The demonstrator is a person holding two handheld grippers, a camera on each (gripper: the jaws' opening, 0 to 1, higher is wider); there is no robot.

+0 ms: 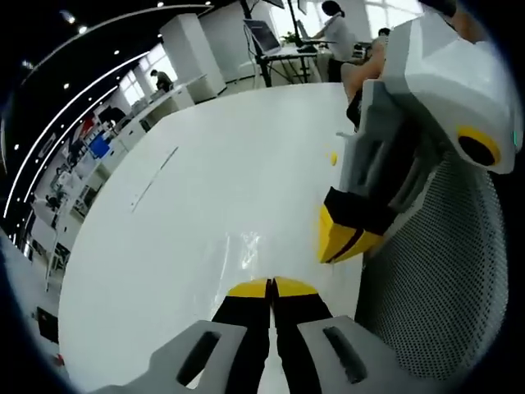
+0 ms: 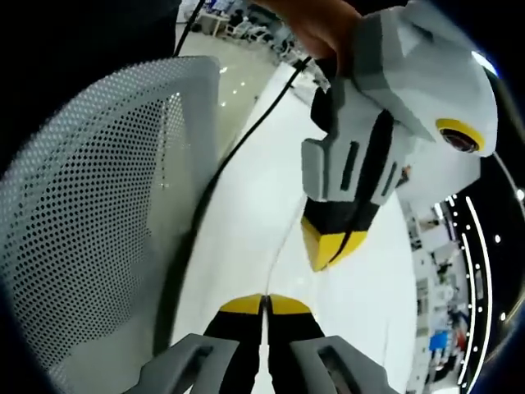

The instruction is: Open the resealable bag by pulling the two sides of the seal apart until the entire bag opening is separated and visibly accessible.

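Both hand-held grippers pinched shut on a clear bag [image 1: 246,246] flat on the white desk [image 1: 164,246]: left hand-held gripper [image 1: 271,287], right hand-held gripper [image 2: 264,304]. Bag hard to trace; seal direction unclear.

Both views low over white table [image 1: 205,189], facing each other.

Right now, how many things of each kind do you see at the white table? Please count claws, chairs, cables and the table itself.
Claws: 2 (left claw, right claw)
Mesh chair: 1
Black cable: 1
White table: 1
Total: 5
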